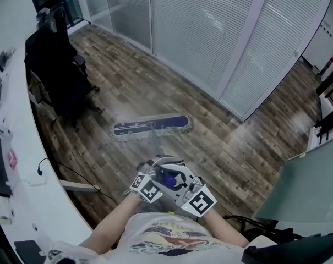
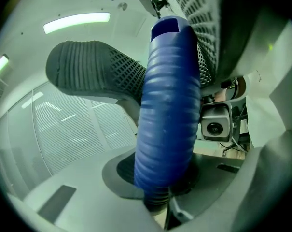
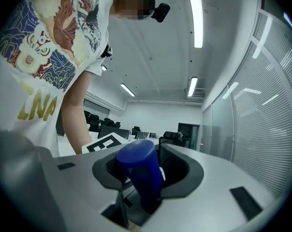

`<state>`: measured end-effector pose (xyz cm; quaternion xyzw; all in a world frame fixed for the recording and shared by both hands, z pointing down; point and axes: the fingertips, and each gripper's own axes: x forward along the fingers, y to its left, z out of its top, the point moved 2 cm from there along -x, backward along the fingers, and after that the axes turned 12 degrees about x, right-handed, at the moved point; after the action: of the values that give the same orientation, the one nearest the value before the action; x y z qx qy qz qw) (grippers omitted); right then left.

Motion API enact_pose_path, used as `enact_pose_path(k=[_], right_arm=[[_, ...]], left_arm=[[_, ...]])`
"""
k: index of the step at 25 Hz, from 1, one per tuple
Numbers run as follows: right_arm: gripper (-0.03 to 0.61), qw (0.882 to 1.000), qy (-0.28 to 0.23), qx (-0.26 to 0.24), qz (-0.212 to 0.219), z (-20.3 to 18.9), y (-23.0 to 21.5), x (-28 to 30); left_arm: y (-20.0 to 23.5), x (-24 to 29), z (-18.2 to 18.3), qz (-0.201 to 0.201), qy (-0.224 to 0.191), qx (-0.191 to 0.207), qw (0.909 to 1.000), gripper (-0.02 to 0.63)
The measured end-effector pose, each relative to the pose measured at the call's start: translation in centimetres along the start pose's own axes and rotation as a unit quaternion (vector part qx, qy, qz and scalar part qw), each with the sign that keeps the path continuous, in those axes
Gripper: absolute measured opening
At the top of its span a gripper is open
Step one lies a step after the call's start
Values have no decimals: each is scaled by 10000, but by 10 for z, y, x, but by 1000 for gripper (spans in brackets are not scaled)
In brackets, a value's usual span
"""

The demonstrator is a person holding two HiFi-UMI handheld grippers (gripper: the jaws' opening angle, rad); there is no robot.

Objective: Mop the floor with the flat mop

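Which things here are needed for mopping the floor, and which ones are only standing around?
For the job: flat mop head, blue handle, left gripper, right gripper, wooden floor.
Just around: black office chair, white desk, blinds.

Large yellow letters "LNA" stand on the front of the person's white T-shirt (image 3: 37, 108), seen in the right gripper view. The coloured picture print above them shows no legible words.
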<state>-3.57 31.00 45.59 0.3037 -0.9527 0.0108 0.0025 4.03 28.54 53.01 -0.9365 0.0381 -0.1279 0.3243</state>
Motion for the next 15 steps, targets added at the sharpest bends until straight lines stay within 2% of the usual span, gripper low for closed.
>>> enact_pose_path(k=[1,2,4,5,6,8,9,12,13,15], right_arm=[[156,9995,288,-118,21,-6,-12,12],[156,9996,276,-116,9,-4,-24,27],[156,9980,-597,205,-92,24,-51,62],[156,9962,-820,283,-119,33,-64,79],[156,9983,-557,173,-95,31,-77,95],[156,9989,419,-217,18,13,-102,125],[156,9984,492,-263,44,13,-114,142],[156,9998,-179,-30,9,30,-148,196],[156,9999,-142,-86,30,29,-159,212],[156,9986,353,-375,128,17,-179,240]], left_arm=[[14,-1,-12,17,-11,-18,10000,43],[30,-3,-22,42,-31,-23,10000,43],[65,-8,-43,83,-84,-19,9999,43],[83,-11,-53,100,-102,-28,9999,43],[101,-14,-65,118,-114,-46,9999,43],[136,-21,-90,167,-132,-111,9997,43],[153,-25,-102,193,-139,-150,9996,43],[198,-36,-142,261,-160,-200,9993,43],[212,-39,-155,284,-161,-203,9993,43],[238,-45,-182,323,-143,-231,9991,43]])
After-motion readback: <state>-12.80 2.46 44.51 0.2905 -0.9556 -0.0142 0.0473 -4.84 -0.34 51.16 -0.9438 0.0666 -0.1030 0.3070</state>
